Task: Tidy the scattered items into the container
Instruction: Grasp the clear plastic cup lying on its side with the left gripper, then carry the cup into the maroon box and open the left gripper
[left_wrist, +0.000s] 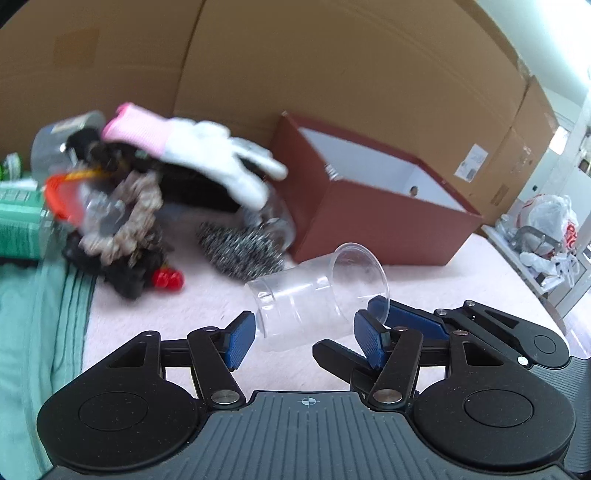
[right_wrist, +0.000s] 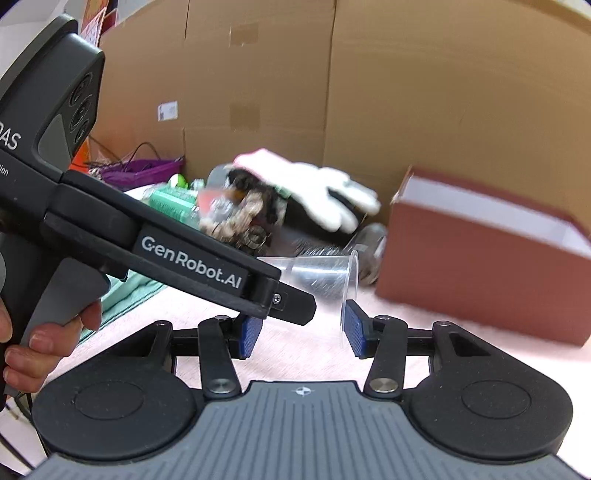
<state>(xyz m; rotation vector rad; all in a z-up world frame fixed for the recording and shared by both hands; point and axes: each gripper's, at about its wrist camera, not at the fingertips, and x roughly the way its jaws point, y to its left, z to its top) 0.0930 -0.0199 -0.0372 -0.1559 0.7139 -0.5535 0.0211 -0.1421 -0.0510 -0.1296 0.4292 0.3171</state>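
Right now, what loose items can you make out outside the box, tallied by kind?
Clear plastic cup: 1
White glove with pink cuff: 1
Steel scourer: 1
Scrunchie: 1
Small red item: 1
Total: 5; the blurred pile may hide more.

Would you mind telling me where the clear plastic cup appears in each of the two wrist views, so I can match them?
Left wrist view: the clear plastic cup lies on its side at lower centre, between the blue pads.
Right wrist view: the cup sits mid-frame, partly hidden behind the other gripper.
Shared landmark: the red-brown box, right of the cup.
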